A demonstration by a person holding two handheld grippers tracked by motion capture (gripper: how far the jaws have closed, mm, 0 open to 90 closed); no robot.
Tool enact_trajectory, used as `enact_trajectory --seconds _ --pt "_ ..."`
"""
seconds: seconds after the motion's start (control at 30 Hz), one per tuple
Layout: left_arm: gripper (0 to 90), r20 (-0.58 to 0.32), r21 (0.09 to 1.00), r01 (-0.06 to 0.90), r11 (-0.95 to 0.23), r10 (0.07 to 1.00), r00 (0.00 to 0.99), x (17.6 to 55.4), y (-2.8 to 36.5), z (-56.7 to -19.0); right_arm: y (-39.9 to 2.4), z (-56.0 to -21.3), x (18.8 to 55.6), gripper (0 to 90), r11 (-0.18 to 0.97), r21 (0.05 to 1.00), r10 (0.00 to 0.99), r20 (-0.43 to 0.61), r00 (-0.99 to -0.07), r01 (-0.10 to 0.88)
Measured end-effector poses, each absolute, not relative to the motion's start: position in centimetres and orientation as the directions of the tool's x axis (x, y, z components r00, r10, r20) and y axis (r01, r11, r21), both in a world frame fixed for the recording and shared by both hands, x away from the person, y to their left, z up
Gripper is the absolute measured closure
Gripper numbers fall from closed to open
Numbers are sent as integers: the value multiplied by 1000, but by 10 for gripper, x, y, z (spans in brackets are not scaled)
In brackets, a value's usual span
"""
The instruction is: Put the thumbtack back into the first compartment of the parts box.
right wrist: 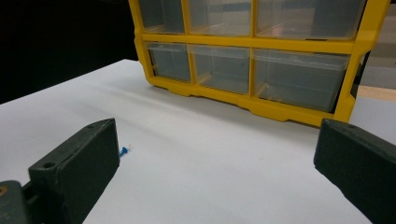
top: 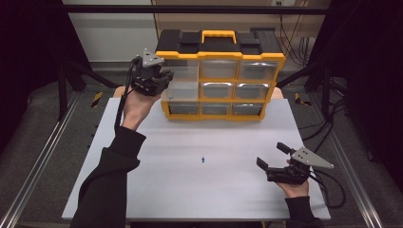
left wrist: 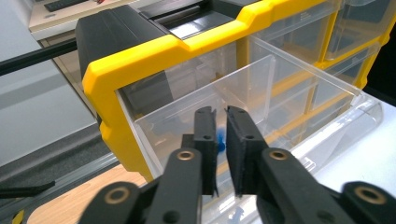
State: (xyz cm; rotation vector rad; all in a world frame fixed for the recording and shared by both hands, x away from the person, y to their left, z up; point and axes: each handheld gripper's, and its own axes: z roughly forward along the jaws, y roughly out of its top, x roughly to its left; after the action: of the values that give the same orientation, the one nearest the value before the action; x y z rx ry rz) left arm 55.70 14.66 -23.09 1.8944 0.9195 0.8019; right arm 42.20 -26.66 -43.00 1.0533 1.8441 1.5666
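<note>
Pushpin [left wrist: 219, 140], small and blue, sits pinched between the nearly closed jaws of the left gripper [left wrist: 220, 122], held over the pulled-out clear drawer [left wrist: 299, 107] at the left column of the yellow organizer [top: 221, 78]. Drawer floor lies directly beneath and just ahead of the fingertips; a release would likely drop it into the near compartment, short of the clear divider. Pin's axis hard to read, mostly hidden by the pads. A second blue pushpin [top: 203, 159] lies on the white table [top: 157, 190], left of the right gripper [top: 274, 155], which is nearer to it, resting wide open and holding nothing.
</note>
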Motion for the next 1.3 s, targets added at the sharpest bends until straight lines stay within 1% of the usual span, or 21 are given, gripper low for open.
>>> enact_trajectory --seconds 0.13,0.23,0.27,0.43,0.53,0.57,0.8,0.87,1.03,1.13,1.17,1.3 --pt "733 173 897 268 -352 836 521 553 147 -228 -267 -430 422 13 39 970 809 109 -578 238" --pt "638 165 917 231 -326 835 525 545 151 -225 -267 -430 422 13 45 972 810 99 -578 230" --pt "617 155 926 216 -311 833 531 541 153 -223 -266 -429 422 13 23 971 806 123 -578 239" --pt "491 133 943 182 -278 819 559 523 162 -222 -266 -430 422 13 30 971 810 116 -574 238" --pt "439 107 956 164 -242 812 574 510 170 -226 -267 -430 422 13 34 971 811 111 -574 236" --pt "410 99 959 161 -233 809 579 507 171 -227 -266 -430 422 13 34 971 812 110 -573 235" --pt "279 74 971 140 -196 796 600 487 181 -242 -267 -430 422 13 34 971 812 111 -573 235" --pt "225 71 972 139 -190 799 597 483 180 -249 -266 -430 422 13 32 972 812 111 -573 234" --pt "142 84 972 123 -198 788 610 474 178 -267 -267 -430 422 13 32 972 811 110 -575 231" --pt "104 77 969 139 -204 786 614 471 176 -278 -267 -430 422 13 35 973 810 107 -577 229" --pt "92 61 967 157 -199 783 619 469 174 -282 -267 -430 422 13 34 973 811 107 -576 229" --pt "79 33 966 178 -187 774 632 467 169 -301 -266 -430 421 13 21 971 808 124 -576 238"
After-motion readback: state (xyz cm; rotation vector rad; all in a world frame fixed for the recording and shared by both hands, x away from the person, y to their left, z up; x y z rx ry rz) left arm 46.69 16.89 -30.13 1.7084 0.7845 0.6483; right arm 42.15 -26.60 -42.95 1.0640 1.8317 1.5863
